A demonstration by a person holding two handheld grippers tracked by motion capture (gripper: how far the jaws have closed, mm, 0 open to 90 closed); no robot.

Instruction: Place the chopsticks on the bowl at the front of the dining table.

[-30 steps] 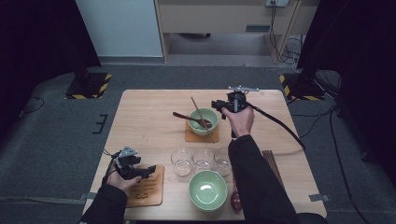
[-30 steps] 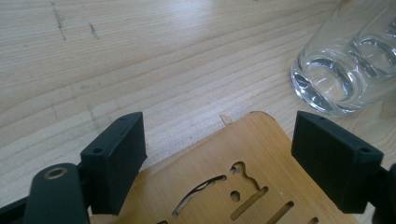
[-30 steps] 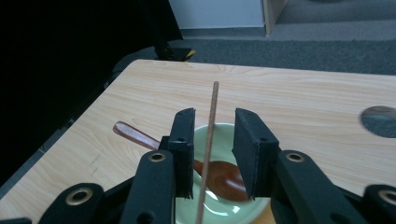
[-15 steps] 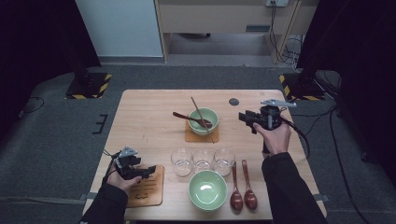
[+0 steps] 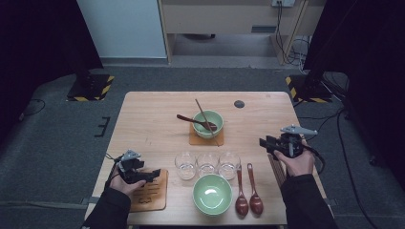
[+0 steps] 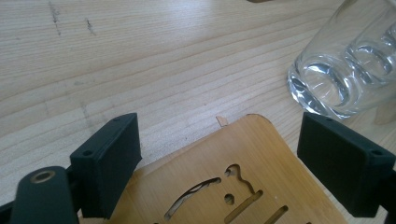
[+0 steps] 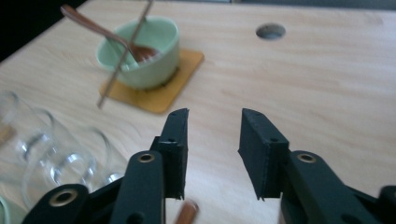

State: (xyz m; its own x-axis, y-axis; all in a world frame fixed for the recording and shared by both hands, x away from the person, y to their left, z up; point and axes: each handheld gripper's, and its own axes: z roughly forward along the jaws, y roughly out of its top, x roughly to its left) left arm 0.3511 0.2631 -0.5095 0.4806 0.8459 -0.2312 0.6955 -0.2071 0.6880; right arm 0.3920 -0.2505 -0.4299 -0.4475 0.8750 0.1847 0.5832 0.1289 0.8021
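Spoons (image 5: 248,190), light, stiff and smooth, are best gripped across the slim handle by the empty, part-open right gripper (image 5: 273,143); the left gripper (image 5: 145,175) is held wide open over a wooden coaster (image 5: 149,194).

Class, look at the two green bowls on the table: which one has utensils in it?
The far bowl, standing on a square coaster; a brown spoon and a stick rest in it. The near bowl is empty.
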